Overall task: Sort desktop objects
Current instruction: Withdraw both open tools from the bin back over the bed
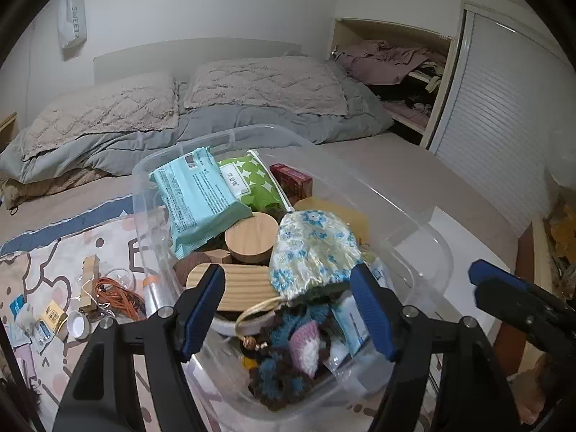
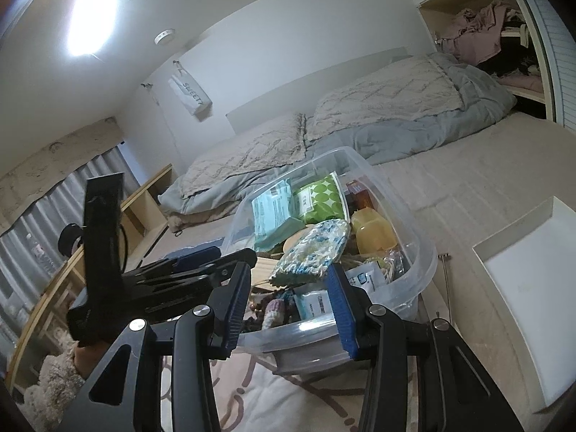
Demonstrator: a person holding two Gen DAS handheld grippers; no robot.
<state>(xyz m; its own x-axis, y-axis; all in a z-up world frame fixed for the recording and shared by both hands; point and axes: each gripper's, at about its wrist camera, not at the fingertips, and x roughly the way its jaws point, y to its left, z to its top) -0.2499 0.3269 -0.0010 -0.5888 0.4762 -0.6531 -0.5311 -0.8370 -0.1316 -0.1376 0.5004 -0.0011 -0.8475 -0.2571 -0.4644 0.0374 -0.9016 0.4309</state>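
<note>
A clear plastic bin (image 1: 151, 216) stands on a patterned mat on the bed, filled with things. In it are a teal wipes pack (image 1: 194, 198), a green dotted pack (image 1: 252, 180), a red box (image 1: 291, 180), a round wooden lid (image 1: 252, 239) and a floral pouch (image 1: 313, 248). Crochet pieces (image 1: 288, 356) lie at its near end. My left gripper (image 1: 288, 302) hangs open over the bin's near end, nothing between its fingers. My right gripper (image 2: 289, 306) is narrowly open and holds nothing. It stands just before the bin's (image 2: 424, 252) near rim, to the right of the bin (image 1: 480, 280).
Loose items lie on the mat left of the bin: an orange cord (image 1: 115, 295), a tape roll (image 1: 77, 324), small packets (image 1: 32, 320). A white tray (image 2: 522, 288) sits right of the bin. Pillows and a grey duvet (image 1: 216, 126) lie behind. A hand in a fleecy sleeve (image 2: 54, 381) holds the left gripper.
</note>
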